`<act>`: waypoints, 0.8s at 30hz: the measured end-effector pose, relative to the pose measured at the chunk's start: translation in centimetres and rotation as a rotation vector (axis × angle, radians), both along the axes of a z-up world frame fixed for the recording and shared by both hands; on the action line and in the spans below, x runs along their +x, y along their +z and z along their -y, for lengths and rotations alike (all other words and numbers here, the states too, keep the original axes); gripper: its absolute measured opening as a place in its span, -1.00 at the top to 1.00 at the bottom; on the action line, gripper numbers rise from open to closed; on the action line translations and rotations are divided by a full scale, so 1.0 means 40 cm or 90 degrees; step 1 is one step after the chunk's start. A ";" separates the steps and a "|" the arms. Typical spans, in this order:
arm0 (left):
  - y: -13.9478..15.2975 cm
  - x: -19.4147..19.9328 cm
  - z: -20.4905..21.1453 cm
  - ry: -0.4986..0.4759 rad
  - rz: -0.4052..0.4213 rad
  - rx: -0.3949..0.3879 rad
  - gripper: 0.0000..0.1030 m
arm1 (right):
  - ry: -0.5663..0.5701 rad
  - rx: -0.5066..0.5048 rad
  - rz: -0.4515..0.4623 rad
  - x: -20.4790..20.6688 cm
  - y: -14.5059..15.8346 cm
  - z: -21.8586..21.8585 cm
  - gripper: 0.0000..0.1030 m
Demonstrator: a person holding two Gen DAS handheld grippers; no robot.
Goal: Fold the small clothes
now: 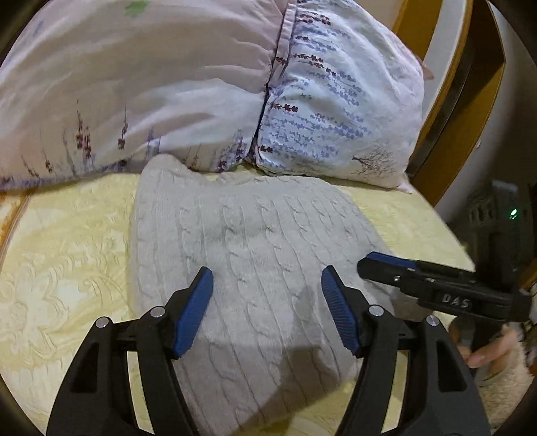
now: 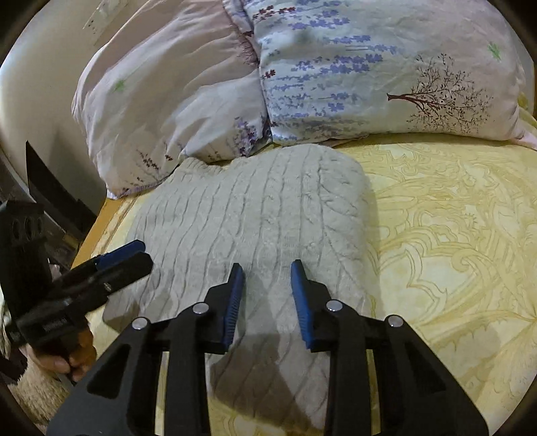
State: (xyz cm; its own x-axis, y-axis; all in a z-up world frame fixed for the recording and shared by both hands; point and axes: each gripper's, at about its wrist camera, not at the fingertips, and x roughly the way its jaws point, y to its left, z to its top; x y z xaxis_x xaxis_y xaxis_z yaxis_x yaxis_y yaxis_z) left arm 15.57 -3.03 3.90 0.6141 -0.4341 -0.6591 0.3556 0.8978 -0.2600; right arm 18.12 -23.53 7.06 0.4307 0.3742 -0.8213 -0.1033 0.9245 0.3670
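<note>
Left tongs [image 1: 266, 278] gape; only right view shows socket [image 2: 95, 20].

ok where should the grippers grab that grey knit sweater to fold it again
Probably the near edge of the sweater: it lies flat, already folded, on the bedspread, far edge against the pillows. Left gripper and right gripper hang open above it.
</note>
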 end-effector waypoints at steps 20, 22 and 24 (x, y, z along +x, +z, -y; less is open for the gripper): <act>-0.045 -0.246 -0.141 0.154 0.015 0.090 -0.97 | -0.089 -0.182 0.112 -0.277 0.065 -0.015 -0.96; -0.062 -0.244 -0.130 0.157 -0.006 0.105 -0.97 | -0.071 -0.183 0.083 -0.282 0.043 -0.032 -0.96; -0.075 -0.246 -0.119 0.161 -0.018 0.122 -0.97 | -0.067 -0.177 0.066 -0.291 0.027 -0.045 -0.96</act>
State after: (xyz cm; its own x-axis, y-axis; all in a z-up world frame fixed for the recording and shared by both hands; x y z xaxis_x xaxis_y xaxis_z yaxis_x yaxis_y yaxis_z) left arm 5.73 1.72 0.90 0.6673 -0.1354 -0.7323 0.1092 0.9905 -0.0837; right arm 6.47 -21.74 8.14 0.5420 0.0908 -0.8354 -0.0256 0.9955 0.0916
